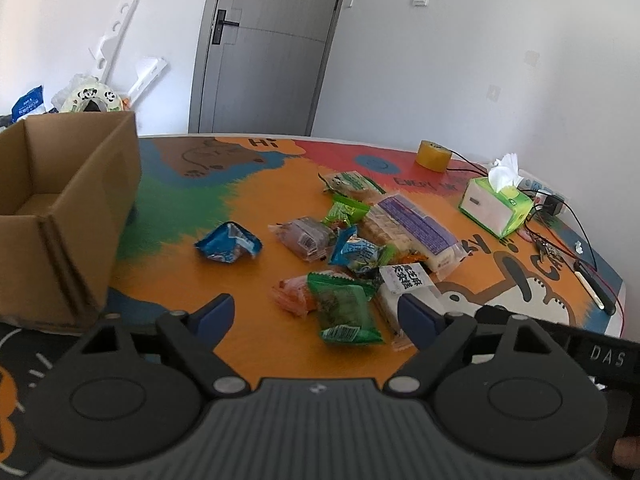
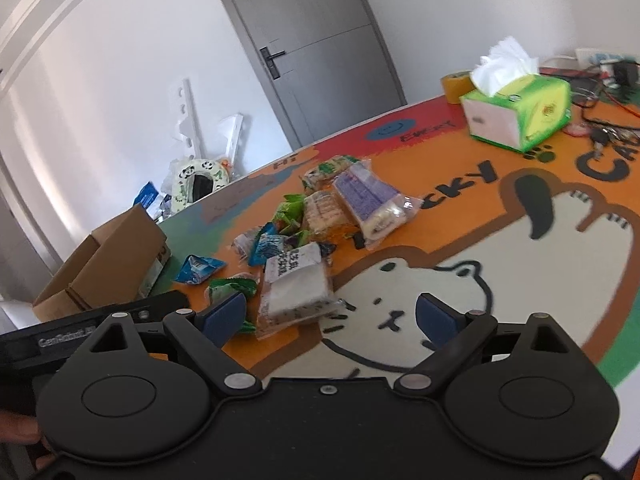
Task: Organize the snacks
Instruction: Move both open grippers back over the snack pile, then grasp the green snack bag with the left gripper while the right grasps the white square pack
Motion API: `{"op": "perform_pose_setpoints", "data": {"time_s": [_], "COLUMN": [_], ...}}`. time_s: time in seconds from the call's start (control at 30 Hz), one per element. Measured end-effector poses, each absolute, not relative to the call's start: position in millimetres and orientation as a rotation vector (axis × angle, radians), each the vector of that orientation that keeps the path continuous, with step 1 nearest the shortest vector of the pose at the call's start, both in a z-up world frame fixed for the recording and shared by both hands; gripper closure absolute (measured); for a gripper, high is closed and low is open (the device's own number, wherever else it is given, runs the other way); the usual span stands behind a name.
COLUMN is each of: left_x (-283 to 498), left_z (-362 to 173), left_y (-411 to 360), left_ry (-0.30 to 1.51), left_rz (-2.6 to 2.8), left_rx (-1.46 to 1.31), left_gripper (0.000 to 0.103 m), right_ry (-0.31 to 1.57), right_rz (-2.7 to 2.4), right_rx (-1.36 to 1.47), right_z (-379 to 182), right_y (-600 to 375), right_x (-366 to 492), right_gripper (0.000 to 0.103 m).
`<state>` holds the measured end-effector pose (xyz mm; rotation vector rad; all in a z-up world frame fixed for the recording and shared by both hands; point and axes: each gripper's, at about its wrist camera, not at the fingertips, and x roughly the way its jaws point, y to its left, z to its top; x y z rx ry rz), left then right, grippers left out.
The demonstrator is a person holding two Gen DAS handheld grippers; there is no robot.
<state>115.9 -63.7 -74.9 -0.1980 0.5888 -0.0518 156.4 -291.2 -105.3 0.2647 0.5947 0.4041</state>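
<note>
Left gripper (image 1: 316, 318), right gripper (image 2: 330, 316) spread, empty; tablecloth (image 2: 472, 184) reads "LUCKY".

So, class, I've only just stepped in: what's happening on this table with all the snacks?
A person holds a gripper in each hand over a colourful table. Both the left gripper and the right gripper are open and hold nothing. A pile of wrapped snacks lies loose in the middle, with a blue packet a little apart. The cardboard box beside them looks empty as far as can be seen, so sorting has not yet begun.
</note>
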Motion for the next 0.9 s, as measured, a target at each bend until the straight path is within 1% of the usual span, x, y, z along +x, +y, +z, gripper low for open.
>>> {"op": "perform_pose_setpoints", "data": {"time_s": [0.13, 0.2, 0.43, 0.47, 0.53, 0.57, 0.6, 0.7, 0.9], "left_x": [128.7, 134.3, 151.7, 153.6, 156.2, 156.2, 156.7, 155.2, 147.9], "left_z": [-80.2, -83.9, -97.7, -99.8, -103.2, -103.6, -103.9, -101.6, -88.3], "left_y": [-68.4, -71.4, -86.3, -87.1, -88.3, -88.1, -87.4, -84.2, -75.5], "left_ry": [0.610, 0.627, 0.675, 0.682, 0.687, 0.679, 0.683, 0.687, 0.657], "left_rz": [-0.062, -0.065, -0.064, -0.061, -0.058, -0.059, -0.062, -0.074, -0.067], "left_rx": [-0.207, -0.207, -0.179, -0.179, -0.178, -0.175, -0.174, -0.185, -0.192], "left_gripper": [0.025, 0.031, 0.039, 0.043, 0.055, 0.068, 0.070, 0.072, 0.072], "right_ry": [0.610, 0.613, 0.625, 0.629, 0.634, 0.636, 0.639, 0.639, 0.640], "right_rz": [0.402, 0.393, 0.388, 0.389, 0.396, 0.398, 0.399, 0.403, 0.427], "right_rx": [0.248, 0.243, 0.251, 0.253, 0.255, 0.253, 0.251, 0.236, 0.211], "right_z": [-106.8, -107.4, -109.5, -110.0, -111.1, -111.3, -111.6, -111.2, -108.4], "right_y": [-287.4, -289.0, -294.4, -294.3, -293.4, -292.5, -291.2, -285.2, -268.5], "right_x": [164.6, 167.2, 174.2, 175.3, 177.5, 178.5, 179.7, 183.7, 193.0], "right_gripper": [0.012, 0.012, 0.012, 0.012, 0.012, 0.012, 0.012, 0.012, 0.012]}}
